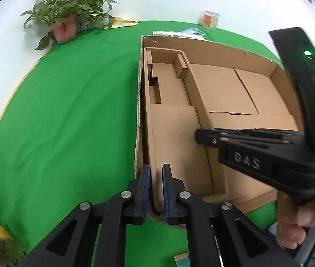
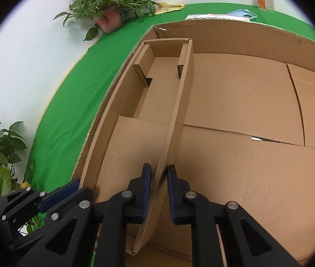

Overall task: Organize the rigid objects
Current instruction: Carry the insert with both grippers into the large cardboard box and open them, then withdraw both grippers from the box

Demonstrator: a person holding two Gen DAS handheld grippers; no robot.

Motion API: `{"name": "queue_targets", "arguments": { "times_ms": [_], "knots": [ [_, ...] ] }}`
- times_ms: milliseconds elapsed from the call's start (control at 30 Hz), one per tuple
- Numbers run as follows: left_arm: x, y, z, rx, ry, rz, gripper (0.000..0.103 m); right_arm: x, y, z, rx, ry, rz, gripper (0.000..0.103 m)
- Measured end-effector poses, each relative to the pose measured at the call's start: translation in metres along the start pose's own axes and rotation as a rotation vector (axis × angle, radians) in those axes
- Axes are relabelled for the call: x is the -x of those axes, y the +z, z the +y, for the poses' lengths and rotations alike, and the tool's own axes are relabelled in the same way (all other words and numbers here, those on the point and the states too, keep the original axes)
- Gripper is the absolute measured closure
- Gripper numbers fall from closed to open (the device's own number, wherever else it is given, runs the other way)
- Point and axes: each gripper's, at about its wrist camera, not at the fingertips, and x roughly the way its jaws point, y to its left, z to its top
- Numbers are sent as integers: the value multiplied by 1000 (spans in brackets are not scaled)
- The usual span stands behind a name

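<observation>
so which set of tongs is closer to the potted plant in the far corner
Left. The left tongs straddle the cardboard box's left wall, the side facing the potted plant. The right tongs straddle the inner divider, farther inside the box.

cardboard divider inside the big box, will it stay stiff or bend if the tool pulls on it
The divider is a long thin corrugated sheet, so it probably flexes sideways yet resists along its length. It looks light. The right tool straddles its edge with a gap either side, so it could slip until the pads close.
</observation>
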Motion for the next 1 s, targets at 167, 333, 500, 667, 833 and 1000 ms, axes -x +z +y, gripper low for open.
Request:
{"name": "queue_targets", "arguments": {
  "times_ms": [167,333,500,667,833,1000],
  "knots": [
    [29,-17,-1,21,-33,-52,92,-1,1,0,-11,36,-7,79],
    [81,-47,-10,1,-5,-219,85,44,-17,-7,-24,-1,-90,74],
    [159,-102,-18,80,38,-514,1,155,-83,-34,-45,-109,-356,23],
    [199,-144,-33,99,47,-589,1,210,-158,-48,-7,-211,-457,21],
    [201,-188,-63,68,27,-515,1,222,-215,-54,-9,-272,-438,21],
    [187,-226,-91,32,2,-457,1,220,-256,-55,8,-347,-422,21]
  ]
}}
